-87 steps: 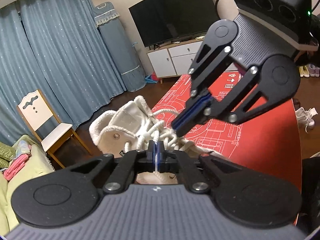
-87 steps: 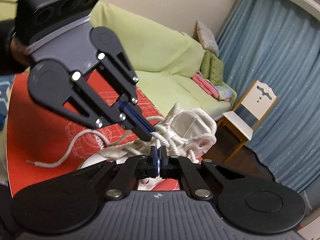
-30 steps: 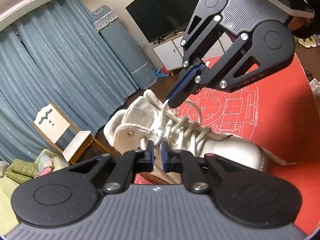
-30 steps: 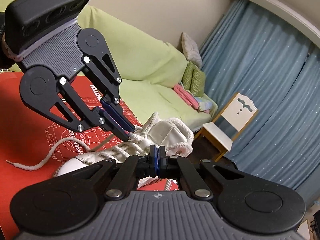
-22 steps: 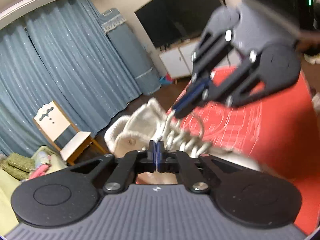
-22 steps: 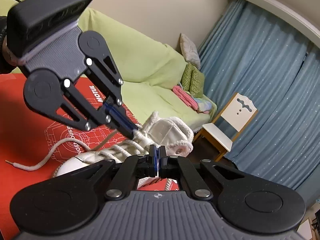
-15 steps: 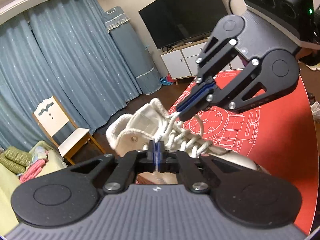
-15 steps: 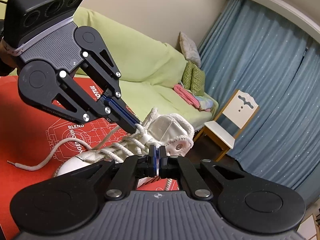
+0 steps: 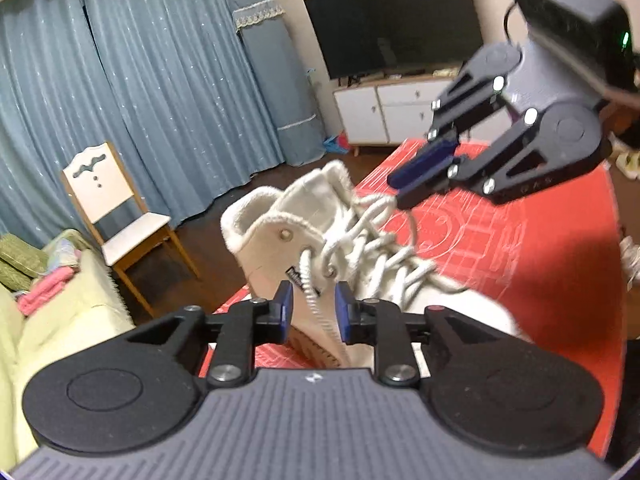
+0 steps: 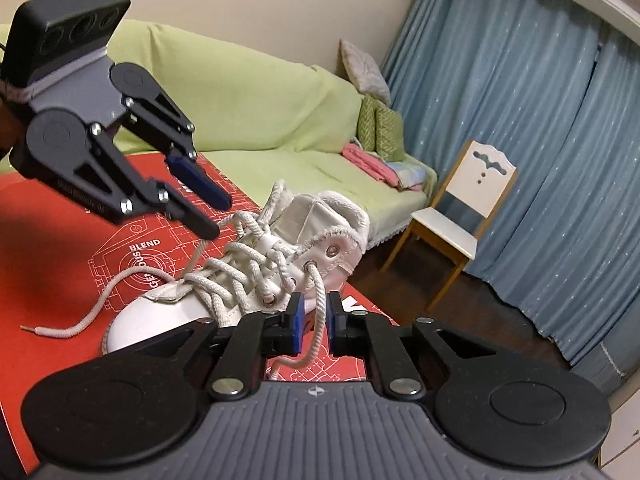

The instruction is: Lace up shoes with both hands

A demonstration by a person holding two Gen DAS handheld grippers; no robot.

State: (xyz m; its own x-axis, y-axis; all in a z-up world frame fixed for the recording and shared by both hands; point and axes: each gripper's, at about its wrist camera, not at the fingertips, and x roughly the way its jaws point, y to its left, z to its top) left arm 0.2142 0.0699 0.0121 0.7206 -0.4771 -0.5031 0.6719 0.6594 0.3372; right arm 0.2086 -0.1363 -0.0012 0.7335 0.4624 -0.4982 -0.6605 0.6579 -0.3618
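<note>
right wrist, red mat reads "blend"

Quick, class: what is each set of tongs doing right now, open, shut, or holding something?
Left tongs: opening, a lace between the pads, not pinched.
Right tongs: opening, the other lace hanging loose between the pads.

**Left wrist view: both jaws opening at the shoe**

The left hand-held gripper has its jaws opening; a white lace hangs between the blue pads, neither pad pressing it. The white high-top shoe lies on the red mat covering the worktop. The right hand-held gripper hovers above the laced tongue, its jaws opening. The picture is slightly blurred. Behind: blue curtains, a chair, a dark television.
</note>
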